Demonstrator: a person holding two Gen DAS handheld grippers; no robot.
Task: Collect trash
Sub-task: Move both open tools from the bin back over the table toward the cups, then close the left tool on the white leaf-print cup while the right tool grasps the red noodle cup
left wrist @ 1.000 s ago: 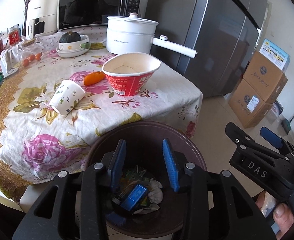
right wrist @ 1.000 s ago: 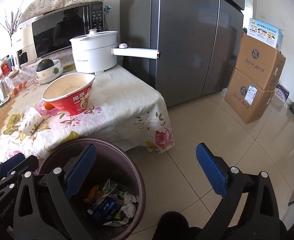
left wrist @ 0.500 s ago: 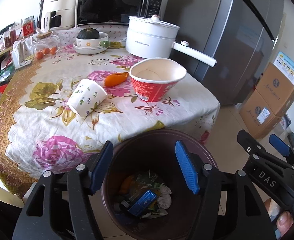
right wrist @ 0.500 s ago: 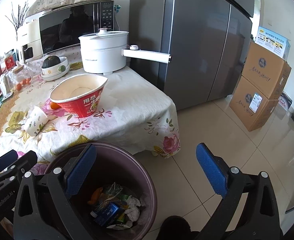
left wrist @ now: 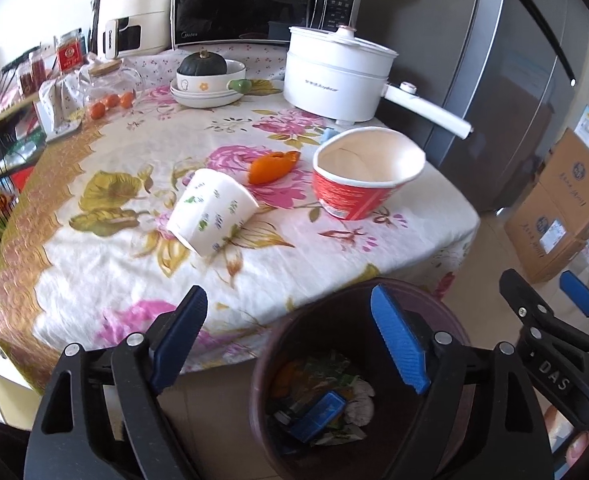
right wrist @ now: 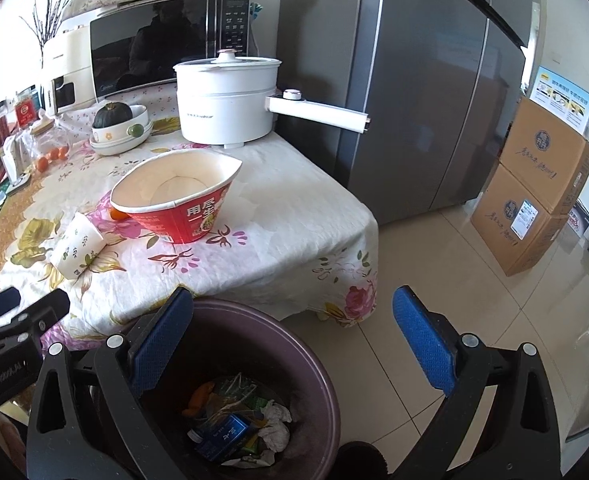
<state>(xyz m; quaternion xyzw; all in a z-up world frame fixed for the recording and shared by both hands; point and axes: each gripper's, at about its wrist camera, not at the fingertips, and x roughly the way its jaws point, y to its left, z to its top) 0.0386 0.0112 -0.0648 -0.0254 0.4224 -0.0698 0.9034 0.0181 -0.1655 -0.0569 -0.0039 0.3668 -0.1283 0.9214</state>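
Observation:
A dark brown trash bin (left wrist: 450, 320) (right wrist: 318, 364) stands on the floor by the table's near edge, with a blue packet (left wrist: 318, 416) (right wrist: 224, 434) and crumpled wrappers inside. On the table lie a tipped white paper cup (left wrist: 210, 212) (right wrist: 76, 246), an orange peel (left wrist: 272, 166) and a red noodle bowl (left wrist: 364, 176) (right wrist: 176, 196). My left gripper (left wrist: 290, 344) is open and empty above the bin's left rim. My right gripper (right wrist: 294, 340) is open and empty above the bin.
A floral-clothed table (left wrist: 106, 264) carries a white electric pot (left wrist: 334, 76) (right wrist: 226, 100), a bowl with a squash (left wrist: 206, 76), a jar with small oranges (left wrist: 108, 92) and a microwave (left wrist: 262, 4). A grey fridge (right wrist: 426, 80) and stacked cardboard boxes (right wrist: 534, 196) stand at the right.
My left gripper has opened wide and shifted left, away from the bin's middle. The right gripper has stayed open, moving slightly closer to the table.

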